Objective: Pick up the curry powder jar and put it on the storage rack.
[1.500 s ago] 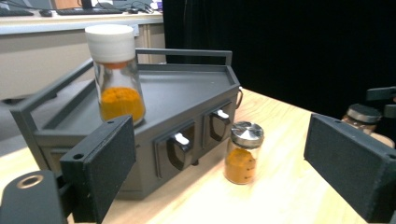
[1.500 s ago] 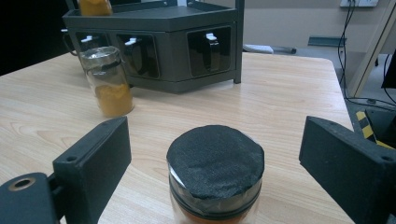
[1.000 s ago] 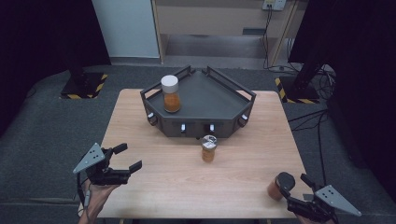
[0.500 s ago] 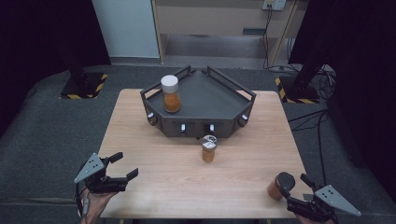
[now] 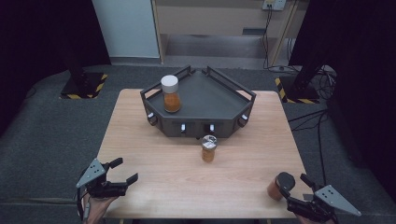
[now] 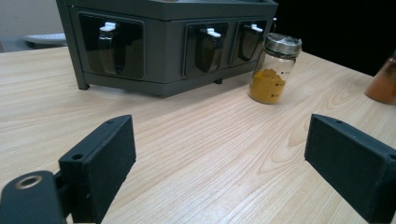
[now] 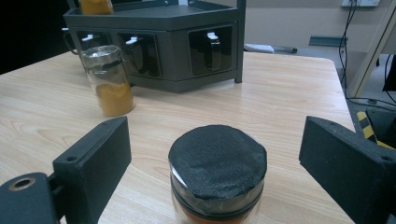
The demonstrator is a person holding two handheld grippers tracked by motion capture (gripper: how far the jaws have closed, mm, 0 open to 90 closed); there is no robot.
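Both my grippers, left gripper (image 5: 127, 171) and right gripper (image 5: 295, 190), gape empty; black-lidded spice jar (image 7: 217, 179), lower middle, is rigid, slick, breakable glass—I'd clamp below its lid.

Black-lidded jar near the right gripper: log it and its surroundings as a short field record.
jar: black-lidded jar, upright, table's near right corner
right gripper: open, jaws either side of the jar, apart from it
left gripper: open, nothing between jaws
other jars: silver-lidded jar before the rack; white-lidded jar on rack
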